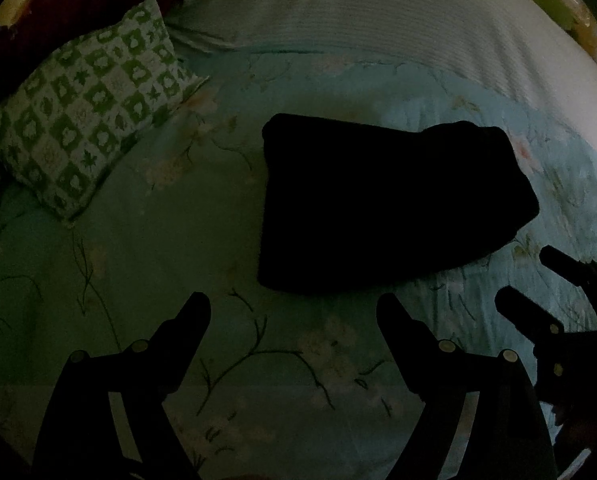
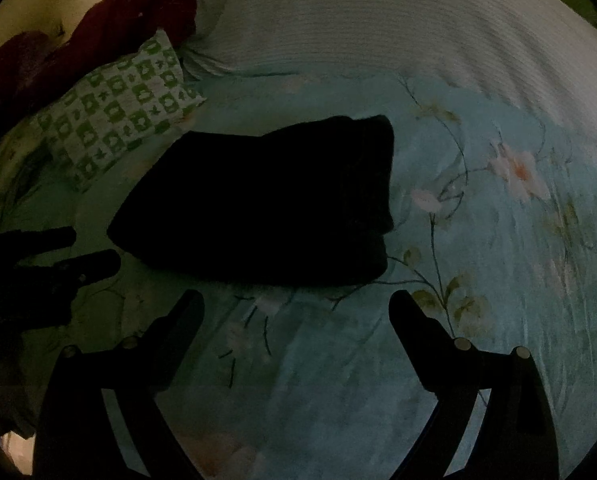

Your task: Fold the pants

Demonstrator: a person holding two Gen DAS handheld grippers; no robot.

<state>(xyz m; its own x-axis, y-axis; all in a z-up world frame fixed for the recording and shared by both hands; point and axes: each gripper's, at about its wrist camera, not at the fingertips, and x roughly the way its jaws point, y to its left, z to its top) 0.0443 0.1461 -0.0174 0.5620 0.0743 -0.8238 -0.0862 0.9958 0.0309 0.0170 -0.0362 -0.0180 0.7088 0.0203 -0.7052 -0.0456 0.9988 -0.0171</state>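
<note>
The black pants (image 1: pixel 390 204) lie folded into a compact bundle near the middle of the bed (image 1: pixel 226 264), on its floral blue-green sheet, with nothing gripping them. The left gripper (image 1: pixel 294 312) hovers just short of the bundle's near edge, its 2 fingers spread wide and empty. The right gripper (image 2: pixel 298 308) hangs likewise beside it, wide apart and holding nothing. A green-and-white checked pillow (image 1: pixel 86 120) rests toward the far left corner, beside a ribbed pale blanket (image 1: pixel 378 12) along the far edge.

Text check | I read no words, labels, brands or numbers in either wrist view | scene too dim
</note>
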